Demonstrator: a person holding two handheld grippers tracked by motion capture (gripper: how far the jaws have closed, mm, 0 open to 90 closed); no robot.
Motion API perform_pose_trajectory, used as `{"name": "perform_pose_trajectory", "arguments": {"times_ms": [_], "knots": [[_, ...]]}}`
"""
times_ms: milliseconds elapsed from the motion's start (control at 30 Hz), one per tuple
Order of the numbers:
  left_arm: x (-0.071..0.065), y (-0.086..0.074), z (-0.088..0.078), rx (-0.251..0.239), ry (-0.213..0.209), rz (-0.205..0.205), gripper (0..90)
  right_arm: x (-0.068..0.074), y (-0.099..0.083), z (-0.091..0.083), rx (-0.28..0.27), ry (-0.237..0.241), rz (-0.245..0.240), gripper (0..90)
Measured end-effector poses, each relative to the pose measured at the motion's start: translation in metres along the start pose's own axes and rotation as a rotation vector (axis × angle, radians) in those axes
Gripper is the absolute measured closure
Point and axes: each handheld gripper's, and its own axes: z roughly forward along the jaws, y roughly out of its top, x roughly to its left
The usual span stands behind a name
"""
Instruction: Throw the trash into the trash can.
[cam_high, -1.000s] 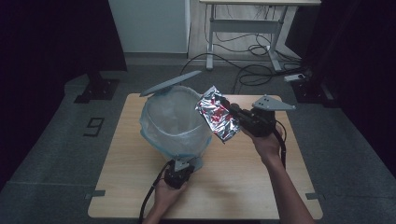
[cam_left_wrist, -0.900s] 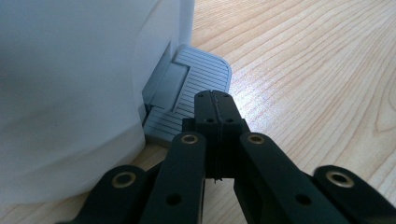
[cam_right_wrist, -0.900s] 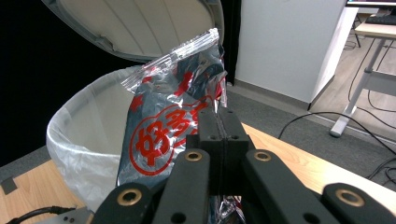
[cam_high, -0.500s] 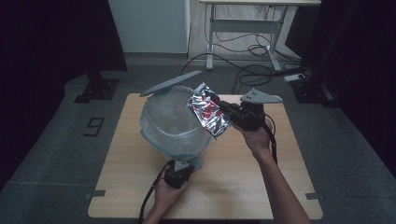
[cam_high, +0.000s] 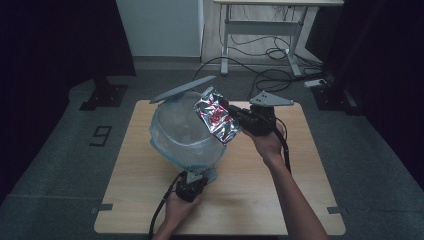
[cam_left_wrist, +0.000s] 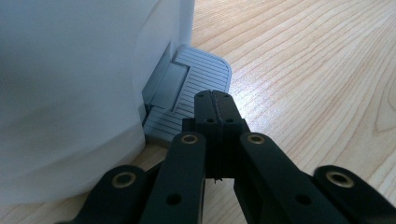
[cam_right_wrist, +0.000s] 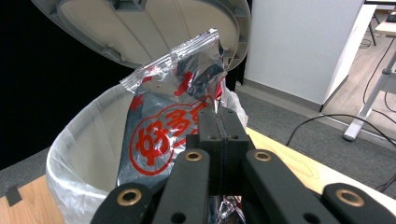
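The right gripper (cam_right_wrist: 218, 122), jaws clamped on the foil bag (cam_high: 216, 116), holds it over the bin (cam_high: 186, 135) rim at two o'clock; released early, it slides outside (if the left gripper (cam_left_wrist: 212, 105), jaws shut empty, slips off the pedal (cam_left_wrist: 194, 88), the lid (cam_right_wrist: 140, 23) drops)

The raised grey round plastic lid (cam_right_wrist: 154, 28) overhangs the mouth of the white bin lined with a clear plastic bag (cam_high: 187, 135), narrowing entry from above. The crinkled silver foil packet with red print (cam_high: 216, 116) fills that opening. The light wooden surface (cam_high: 280, 200) right of the bin lies open.
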Motion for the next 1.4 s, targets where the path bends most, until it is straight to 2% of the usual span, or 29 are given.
{"name": "perform_pose_trajectory", "arguments": {"times_ms": [567,833,1400], "knots": [[0.000,0.000,0.000,0.002,-0.003,0.003,90.0,0.007,0.018,0.015,0.002,0.014,-0.008,89.6],[0.000,0.000,0.000,0.002,-0.001,0.004,90.0,0.010,0.020,0.026,0.011,0.029,0.010,89.6],[-0.001,0.000,0.000,-0.001,0.009,0.012,90.0,0.011,0.022,0.043,0.016,0.039,0.014,89.5]]}}
